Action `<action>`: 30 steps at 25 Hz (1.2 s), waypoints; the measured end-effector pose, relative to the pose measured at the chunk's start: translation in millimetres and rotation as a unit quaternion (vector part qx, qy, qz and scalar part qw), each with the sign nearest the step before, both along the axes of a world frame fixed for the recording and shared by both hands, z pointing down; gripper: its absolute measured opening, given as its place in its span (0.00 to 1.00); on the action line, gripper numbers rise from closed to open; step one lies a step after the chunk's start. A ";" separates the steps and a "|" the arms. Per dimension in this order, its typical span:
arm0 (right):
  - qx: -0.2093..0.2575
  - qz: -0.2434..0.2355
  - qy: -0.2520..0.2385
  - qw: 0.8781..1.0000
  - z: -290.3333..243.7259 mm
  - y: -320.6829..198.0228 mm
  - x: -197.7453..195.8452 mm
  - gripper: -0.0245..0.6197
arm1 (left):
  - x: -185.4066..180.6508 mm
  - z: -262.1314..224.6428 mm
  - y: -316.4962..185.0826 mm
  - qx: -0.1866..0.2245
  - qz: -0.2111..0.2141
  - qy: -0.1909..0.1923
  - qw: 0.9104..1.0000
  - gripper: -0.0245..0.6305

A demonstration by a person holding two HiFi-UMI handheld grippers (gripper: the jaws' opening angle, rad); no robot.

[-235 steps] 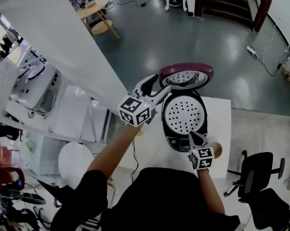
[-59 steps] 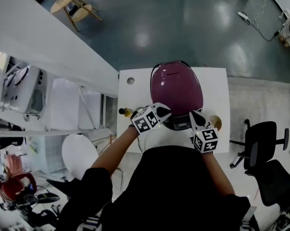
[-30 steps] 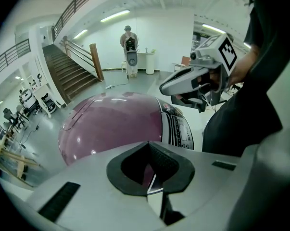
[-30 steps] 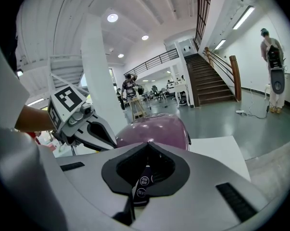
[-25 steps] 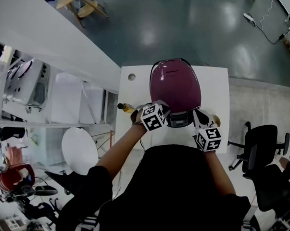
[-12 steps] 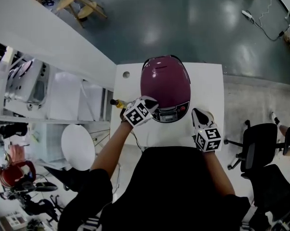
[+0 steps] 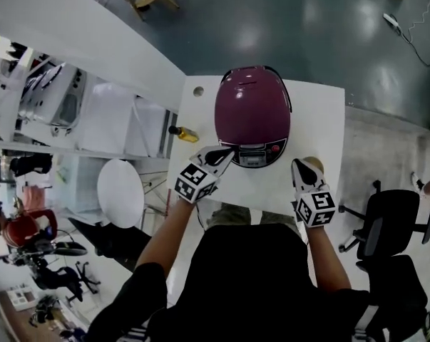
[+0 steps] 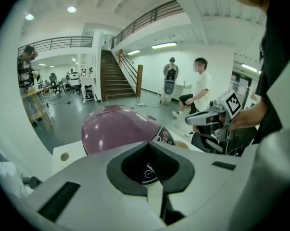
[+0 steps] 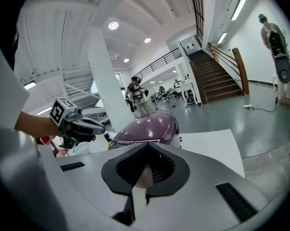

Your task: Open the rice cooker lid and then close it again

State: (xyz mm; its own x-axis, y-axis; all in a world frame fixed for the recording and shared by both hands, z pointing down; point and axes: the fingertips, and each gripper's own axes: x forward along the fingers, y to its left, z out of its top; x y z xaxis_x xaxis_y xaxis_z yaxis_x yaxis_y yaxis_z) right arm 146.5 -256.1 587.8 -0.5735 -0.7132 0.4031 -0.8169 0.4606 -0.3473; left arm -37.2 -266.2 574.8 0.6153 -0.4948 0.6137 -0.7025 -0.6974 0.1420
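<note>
On the white desk [image 7: 321, 120] in front of you stands the rice cooker [image 7: 252, 109], near the desk's middle, with its control panel [image 7: 257, 153] facing you. Its lid is down, so whatever the pot holds is hidden. Your left gripper [image 7: 227, 151] points at the cooker's front-left corner, its tips just beside the panel's edge; whether they touch the housing cannot be told. Its jaws are pressed together with nothing between them, and its own view looks past them onto the panel's buttons. Your right gripper [image 7: 298, 164] sits off the cooker's front-right side, apart from it, with its jaws likewise pressed together and empty; its tips lie just beside a small round tan object [image 7: 314, 163] on the desk that is partly covered. The cooker's lid is a glossy maroon dome that catches the ceiling lights, with a dark handle arching round its far side, and the panel below it is dark with small round buttons. A small bottle with a yellow body [image 7: 183, 133] lies at the desk's left edge, well clear of both grippers.
</note>
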 end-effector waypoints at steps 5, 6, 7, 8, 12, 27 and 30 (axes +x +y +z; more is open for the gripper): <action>0.018 -0.004 0.020 1.000 -14.0 25.2 -1.6 0.04 | -4.3 -19.2 42.4 0.033 -0.065 0.064 0.995 0.04; 0.020 0.000 0.020 1.000 -17.6 35.8 -2.8 0.04 | -8.3 -23.7 53.5 0.049 -0.074 0.071 0.994 0.04; 0.022 0.007 0.017 1.000 -21.2 47.1 -4.9 0.04 | -12.4 -29.1 65.5 0.062 -0.082 0.079 0.992 0.04; 0.022 0.014 0.010 1.000 -25.3 58.7 -7.7 0.04 | -15.5 -34.8 79.2 0.072 -0.091 0.091 0.989 0.04; 0.050 0.020 0.016 0.998 -48.7 105.5 -27.1 0.04 | -17.0 -46.0 155.2 0.090 -0.102 0.145 0.980 0.04; 0.061 0.046 0.070 0.995 -71.7 348.9 -97.4 0.04 | -93.9 -44.2 393.6 0.125 -0.141 0.174 0.966 0.04; 0.064 0.047 0.076 0.994 -75.7 375.3 -104.0 0.04 | -98.9 -48.7 418.7 0.131 -0.140 0.185 0.964 0.04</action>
State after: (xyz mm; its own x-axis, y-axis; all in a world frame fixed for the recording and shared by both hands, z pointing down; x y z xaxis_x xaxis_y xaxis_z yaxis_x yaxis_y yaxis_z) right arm 42.5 119.2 512.1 -0.4417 -0.8112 0.3833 -0.8967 0.4128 -0.1597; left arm -136.1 152.5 526.1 0.5883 -0.7811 0.2092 -0.8033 -0.5346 0.2626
